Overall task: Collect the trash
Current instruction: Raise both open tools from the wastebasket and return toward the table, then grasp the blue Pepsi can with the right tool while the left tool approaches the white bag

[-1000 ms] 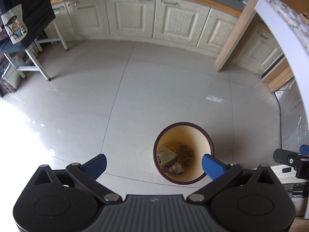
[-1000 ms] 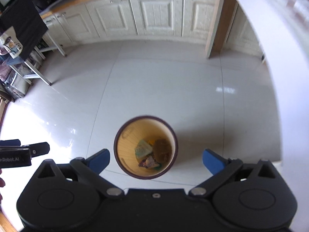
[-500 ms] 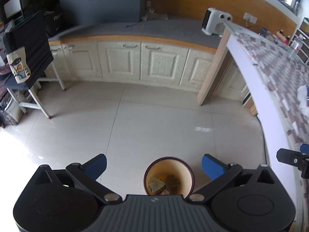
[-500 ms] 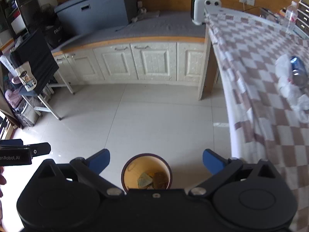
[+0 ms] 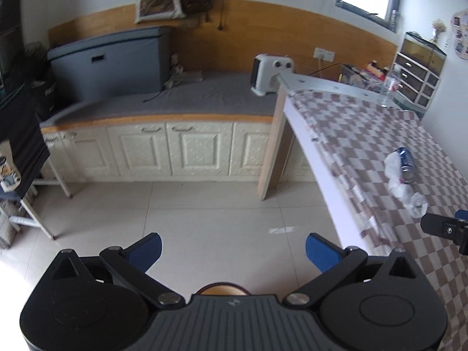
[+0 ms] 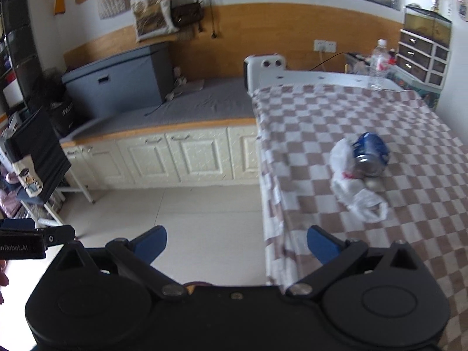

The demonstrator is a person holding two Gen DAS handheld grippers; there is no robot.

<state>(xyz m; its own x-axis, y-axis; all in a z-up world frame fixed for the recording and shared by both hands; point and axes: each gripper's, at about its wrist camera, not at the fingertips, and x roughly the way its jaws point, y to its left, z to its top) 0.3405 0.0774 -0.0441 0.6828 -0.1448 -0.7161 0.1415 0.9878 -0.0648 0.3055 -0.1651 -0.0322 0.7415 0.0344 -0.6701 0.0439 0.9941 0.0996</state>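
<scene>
A crushed blue can (image 6: 370, 153) lies on the checkered tablecloth (image 6: 409, 117) with a crumpled white plastic bag (image 6: 355, 190) against it. Both also show in the left wrist view, the can (image 5: 406, 161) and the bag (image 5: 405, 190). My right gripper (image 6: 235, 247) is open and empty, above the table's near-left edge, short of the trash. My left gripper (image 5: 232, 253) is open and empty over the floor. Only the rim of the yellow trash bin (image 5: 220, 288) shows under the left gripper.
White cabinets (image 5: 181, 152) with a grey-topped counter line the far wall. A white heater (image 5: 270, 73) stands at the table's far corner, a clear bottle (image 6: 378, 64) at the far end. A rack with clothes (image 5: 20, 152) stands left.
Both grippers tilted up from looking down into the bin to facing the room and table. The bin slid out of view below; the can and bag came into view.
</scene>
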